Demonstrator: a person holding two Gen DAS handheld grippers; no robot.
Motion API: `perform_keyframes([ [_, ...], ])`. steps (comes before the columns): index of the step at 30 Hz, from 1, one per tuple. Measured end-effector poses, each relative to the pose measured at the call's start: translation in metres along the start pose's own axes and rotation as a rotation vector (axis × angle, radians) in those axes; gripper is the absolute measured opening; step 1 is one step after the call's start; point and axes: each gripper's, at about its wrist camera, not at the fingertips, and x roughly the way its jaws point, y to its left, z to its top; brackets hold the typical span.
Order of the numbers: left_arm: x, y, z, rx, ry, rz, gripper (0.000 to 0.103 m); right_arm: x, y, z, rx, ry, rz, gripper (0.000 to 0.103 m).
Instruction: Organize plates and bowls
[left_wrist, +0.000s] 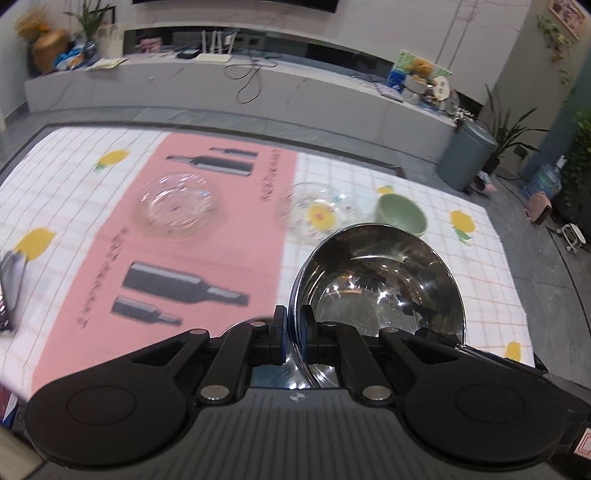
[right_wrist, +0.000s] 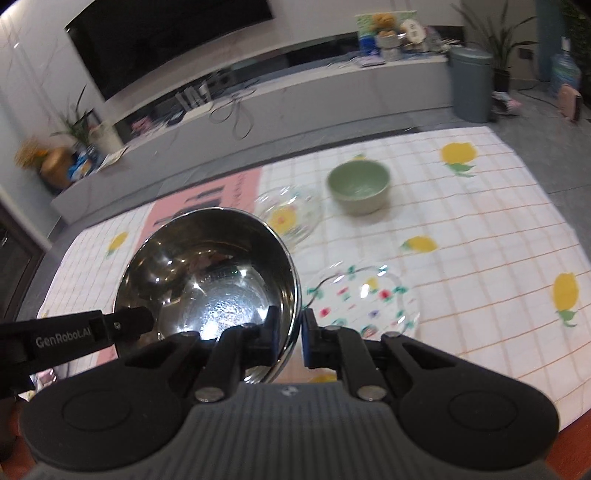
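A: Where's the steel bowl (left_wrist: 380, 284)?
B: I've got my left gripper (left_wrist: 293, 332) and right gripper (right_wrist: 290, 338) each clamped on its rim, opposite sides.
A: Beyond them?
B: Green bowl (right_wrist: 359, 186) and glass plates (left_wrist: 180, 205) ahead on the tablecloth (right_wrist: 480, 229).

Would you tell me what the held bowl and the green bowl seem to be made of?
Held bowl: polished metal, likely stainless steel; mirror-like reflections inside. Green bowl: opaque, smooth glaze, probably ceramic, though possibly melamine.

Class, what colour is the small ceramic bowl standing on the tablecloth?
Pale green, inside and out. The bowl shows best in the right wrist view.
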Motion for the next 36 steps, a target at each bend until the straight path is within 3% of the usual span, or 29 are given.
perform_keyframes([
  [10,-0.001,0.035,-0.023,-0.052,0.094,0.002,0.008,0.006,0.022,-0.018,-0.039,0.113,0.027,0.010],
  [23,0.023,0.056,-0.038,-0.109,0.161,0.018,0.008,0.033,0.027,-0.032,-0.065,0.192,0.020,0.010],
  [27,0.030,0.055,-0.033,-0.087,0.158,0.062,0.008,0.050,0.034,-0.030,-0.084,0.207,0.023,0.009],
  [36,0.040,0.052,-0.035,-0.059,0.193,0.083,0.008,0.068,0.036,-0.032,-0.109,0.240,0.003,0.008],
])
